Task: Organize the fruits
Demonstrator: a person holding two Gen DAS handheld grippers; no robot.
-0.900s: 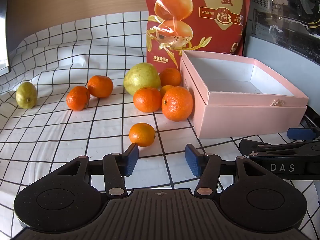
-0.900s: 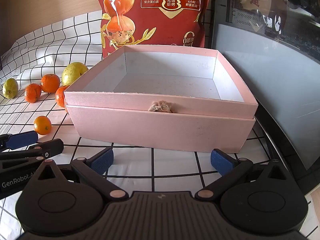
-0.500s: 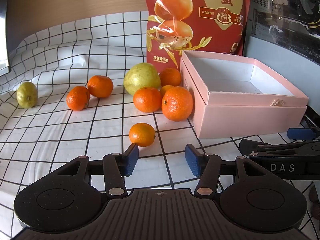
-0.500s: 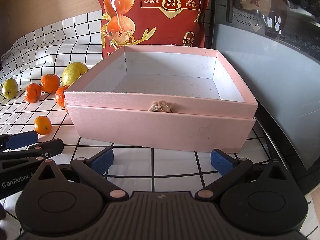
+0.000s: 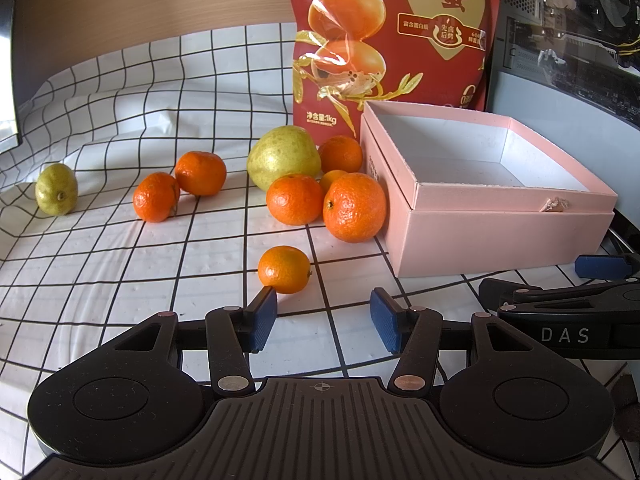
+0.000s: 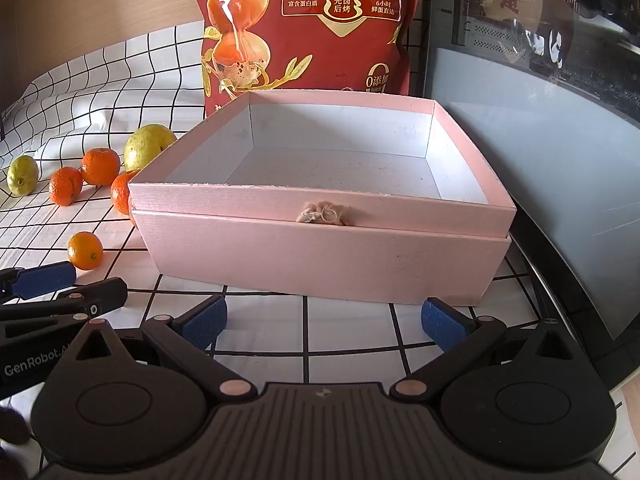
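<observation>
Several oranges lie on the checked cloth: a small orange (image 5: pixel 284 269) nearest my left gripper, a large orange (image 5: pixel 354 207) against the pink box (image 5: pixel 496 236), others behind. A green pear (image 5: pixel 283 157) and a small green fruit (image 5: pixel 57 189) lie further back. My left gripper (image 5: pixel 323 320) is open and empty, its left pad just in front of the small orange. My right gripper (image 6: pixel 324 322) is open and empty, in front of the pink box (image 6: pixel 320 256), whose inside is bare.
A red snack bag (image 5: pixel 392 40) stands behind the box. A grey computer case (image 6: pixel 540 140) is right of the box. The cloth's black edge (image 6: pixel 560 304) runs along the right. A wooden wall (image 5: pixel 140 0) is behind.
</observation>
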